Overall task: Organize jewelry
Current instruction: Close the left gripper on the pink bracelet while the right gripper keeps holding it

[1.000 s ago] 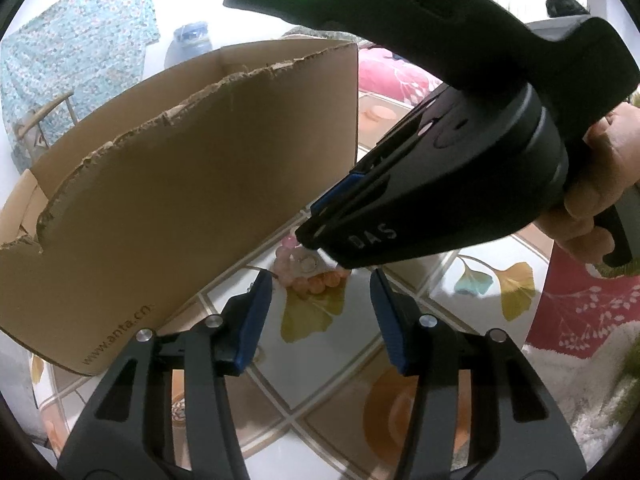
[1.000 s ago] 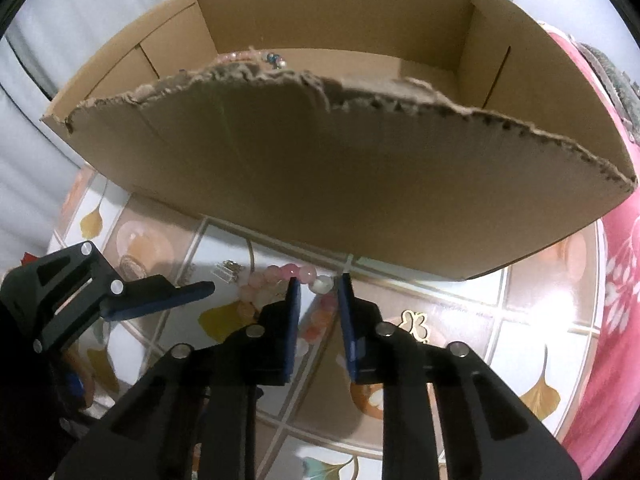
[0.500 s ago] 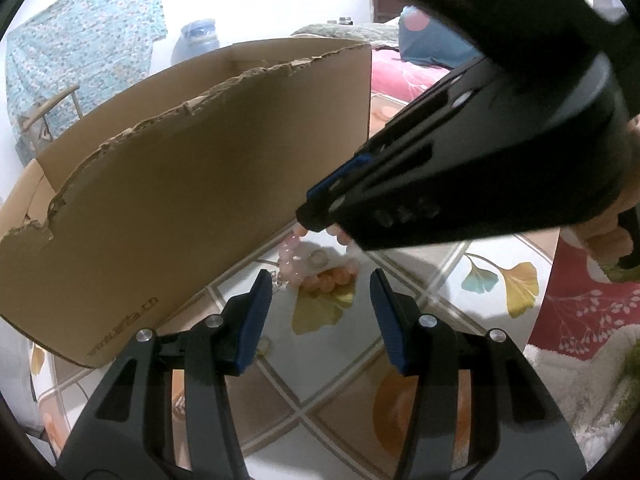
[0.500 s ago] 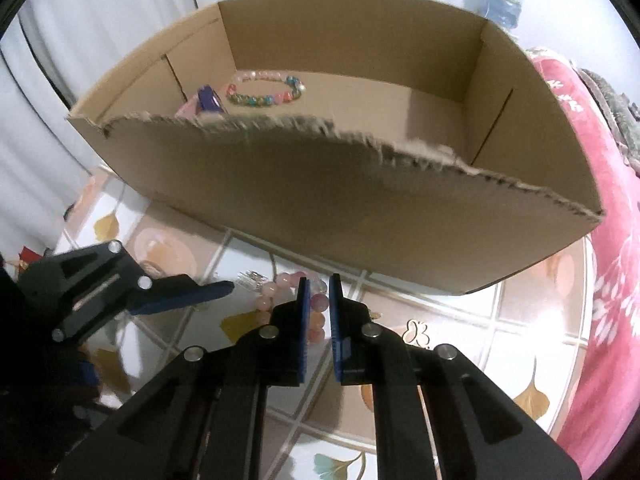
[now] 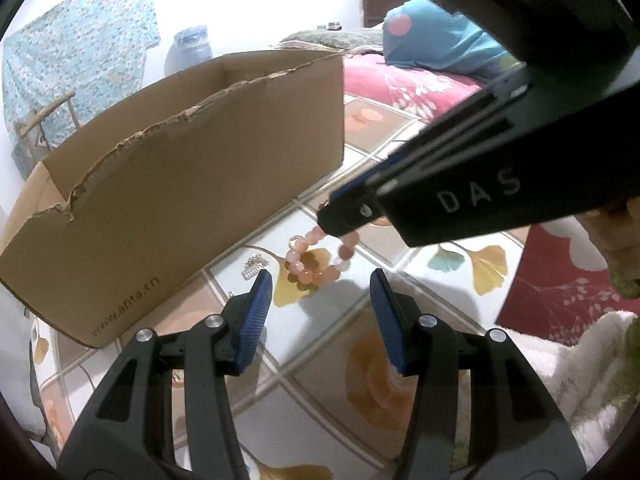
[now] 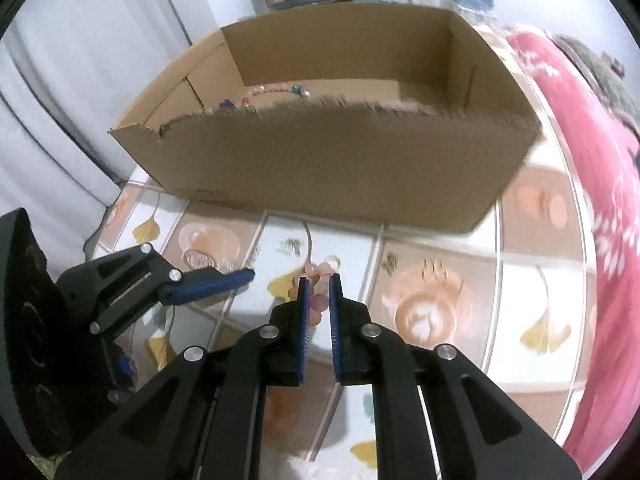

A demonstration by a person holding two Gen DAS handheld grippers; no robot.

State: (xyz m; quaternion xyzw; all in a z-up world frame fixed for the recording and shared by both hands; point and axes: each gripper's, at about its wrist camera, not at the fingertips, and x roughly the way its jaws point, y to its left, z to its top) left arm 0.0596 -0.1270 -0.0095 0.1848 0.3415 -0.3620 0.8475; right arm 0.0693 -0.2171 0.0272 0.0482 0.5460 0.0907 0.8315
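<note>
A pink and orange bead bracelet (image 5: 316, 270) hangs from my right gripper (image 5: 344, 218), just above the tiled tabletop. The right wrist view shows that gripper (image 6: 318, 280) shut on the bracelet (image 6: 320, 302), with beads pinched between the blue pads. My left gripper (image 5: 320, 278) stands open low over the table, close in front of the hanging beads and holding nothing. One of its fingers (image 6: 216, 282) shows at the left of the right wrist view. Behind them stands an open cardboard box (image 6: 340, 168) with a torn front rim; a multicoloured bead bracelet (image 6: 276, 90) lies inside.
A small silver clip (image 5: 253, 267) lies on the table (image 5: 360, 380) by the box's front wall (image 5: 180, 184). A small gold charm (image 6: 390, 262) lies further right. Red floral bedding (image 6: 600, 160) borders the table's right side. A person's hand (image 5: 612, 248) holds the right gripper.
The right gripper has shut on the pink bracelet and lifted it off the table, drawing back from the box. The left gripper has stayed open in place.
</note>
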